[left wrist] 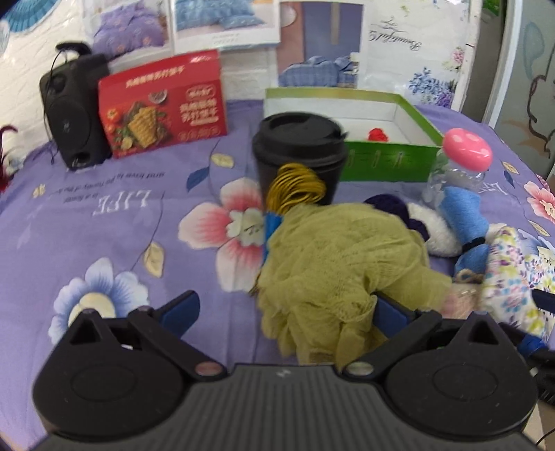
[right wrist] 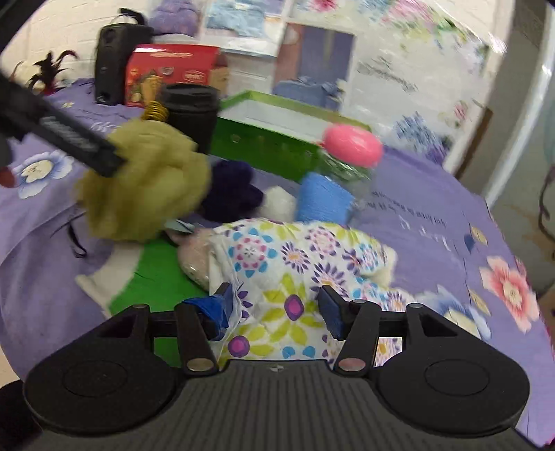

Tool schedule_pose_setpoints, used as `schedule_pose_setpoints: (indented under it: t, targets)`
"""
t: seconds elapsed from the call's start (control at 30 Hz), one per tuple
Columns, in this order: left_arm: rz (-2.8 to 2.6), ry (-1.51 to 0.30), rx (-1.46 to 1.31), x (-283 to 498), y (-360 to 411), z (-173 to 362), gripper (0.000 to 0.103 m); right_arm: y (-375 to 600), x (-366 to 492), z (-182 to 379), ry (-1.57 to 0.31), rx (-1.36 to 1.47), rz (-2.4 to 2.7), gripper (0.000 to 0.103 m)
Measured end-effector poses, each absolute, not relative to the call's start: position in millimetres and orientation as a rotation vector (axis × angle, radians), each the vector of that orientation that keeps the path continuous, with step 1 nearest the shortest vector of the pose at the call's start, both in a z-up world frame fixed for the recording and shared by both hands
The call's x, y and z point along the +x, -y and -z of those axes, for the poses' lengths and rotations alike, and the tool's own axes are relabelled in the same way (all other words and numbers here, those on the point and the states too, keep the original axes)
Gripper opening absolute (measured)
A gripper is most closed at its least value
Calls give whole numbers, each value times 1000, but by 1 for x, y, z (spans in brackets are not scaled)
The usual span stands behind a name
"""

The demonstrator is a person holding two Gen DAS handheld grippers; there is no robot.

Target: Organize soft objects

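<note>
Two tools: left tool [left wrist: 282, 314] wide beside olive mesh [left wrist: 333, 263]; right tool [right wrist: 277, 307] half-wide astride floral cloth [right wrist: 288, 263].

A purple floral bedsheet [left wrist: 104, 222] covers the bed. On it: black speaker [left wrist: 74, 111] at ten o'clock, red box [left wrist: 163, 104] beside it, green box [left wrist: 381, 163] at one o'clock.

I see a white brick wall [left wrist: 20, 73] at ten o'clock, hung with bedding posters [left wrist: 222, 20] along twelve. A purple floral bedsheet [left wrist: 104, 225] covers the surface below. At two o'clock stands a pale door frame [left wrist: 510, 69]. The light is bright and even.
</note>
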State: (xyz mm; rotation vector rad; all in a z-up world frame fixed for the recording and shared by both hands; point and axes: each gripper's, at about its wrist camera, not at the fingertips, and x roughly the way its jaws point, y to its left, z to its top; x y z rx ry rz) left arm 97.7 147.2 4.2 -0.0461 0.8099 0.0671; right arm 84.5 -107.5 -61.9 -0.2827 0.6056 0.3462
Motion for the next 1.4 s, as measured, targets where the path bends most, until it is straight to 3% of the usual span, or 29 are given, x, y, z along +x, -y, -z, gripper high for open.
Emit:
schedule_pose_setpoints:
  t: [0.3,0.5,0.77,1.0,1.23,1.4]
  targets:
    - [-283,-875,25,70,-198,11,103,175,73,72,-757,-110,-276,41]
    - [-279,-840,-70,40,-226,-5,102,184,56,44,-668,75,-375,42]
    - [-78,-741,-19,30,-197,-23,102,174,84,49,-667,139,-337,42]
    - [-45,-807,74,67,-176,4,102,181,85,53,-690,165,-303,42]
    - [-64,-821,23,73,-195,13,102,93,102,33,-629,114,-639,44]
    - [-58,-830,22,74,-211,17,102,3,135,46,-709,72,-833,44]
